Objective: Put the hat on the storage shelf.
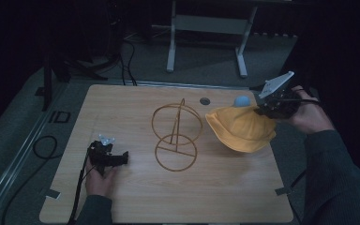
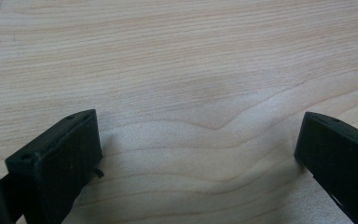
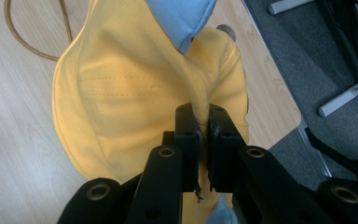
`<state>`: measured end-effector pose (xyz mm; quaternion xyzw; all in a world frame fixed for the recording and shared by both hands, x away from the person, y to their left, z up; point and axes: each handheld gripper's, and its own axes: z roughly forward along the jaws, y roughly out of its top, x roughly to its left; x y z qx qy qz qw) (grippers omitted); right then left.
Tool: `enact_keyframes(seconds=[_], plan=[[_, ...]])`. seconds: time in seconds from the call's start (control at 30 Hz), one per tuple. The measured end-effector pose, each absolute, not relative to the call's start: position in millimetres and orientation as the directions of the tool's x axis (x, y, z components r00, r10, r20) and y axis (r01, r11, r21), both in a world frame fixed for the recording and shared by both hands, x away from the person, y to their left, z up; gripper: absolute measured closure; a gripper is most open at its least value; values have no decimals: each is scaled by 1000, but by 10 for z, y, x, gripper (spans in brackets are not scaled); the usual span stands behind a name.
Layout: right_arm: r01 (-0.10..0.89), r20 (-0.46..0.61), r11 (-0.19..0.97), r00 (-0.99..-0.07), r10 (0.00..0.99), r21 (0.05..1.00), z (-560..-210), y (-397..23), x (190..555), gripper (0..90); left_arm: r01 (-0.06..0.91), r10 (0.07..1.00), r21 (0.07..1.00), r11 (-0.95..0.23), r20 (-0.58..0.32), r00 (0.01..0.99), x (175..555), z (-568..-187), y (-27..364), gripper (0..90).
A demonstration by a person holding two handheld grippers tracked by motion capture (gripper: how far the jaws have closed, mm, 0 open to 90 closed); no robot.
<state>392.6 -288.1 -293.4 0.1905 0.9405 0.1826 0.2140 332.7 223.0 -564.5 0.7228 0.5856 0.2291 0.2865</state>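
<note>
A yellow bucket hat [image 1: 240,127] with a light blue lining [image 1: 242,100] hangs at the table's right side, its lower brim near the wood. My right gripper [image 1: 261,110] is shut on a fold of its fabric at the upper right. In the right gripper view the jaws pinch the yellow hat [image 3: 135,88] at my right gripper [image 3: 204,122], with the blue lining [image 3: 182,18] above. A golden wire stand [image 1: 176,135] of two rings and an upright post sits at the table's middle. My left gripper [image 1: 122,158] rests on the table at the left, open [image 2: 198,140] over bare wood.
The wooden table [image 1: 136,201] has a small round hole [image 1: 205,101] near its far edge. A white desk frame [image 1: 206,28] stands on the floor behind. Black cables [image 1: 44,145] lie off the table's left side.
</note>
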Motion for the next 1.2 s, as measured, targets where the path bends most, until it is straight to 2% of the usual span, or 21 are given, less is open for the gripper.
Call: enact_keyframes(seconds=[1.2], plan=[[235, -302, 782, -828, 472, 578, -2649, -2850, 3899, 846, 715, 978, 682, -151, -3, 210, 3327, -5645, 2231, 4]])
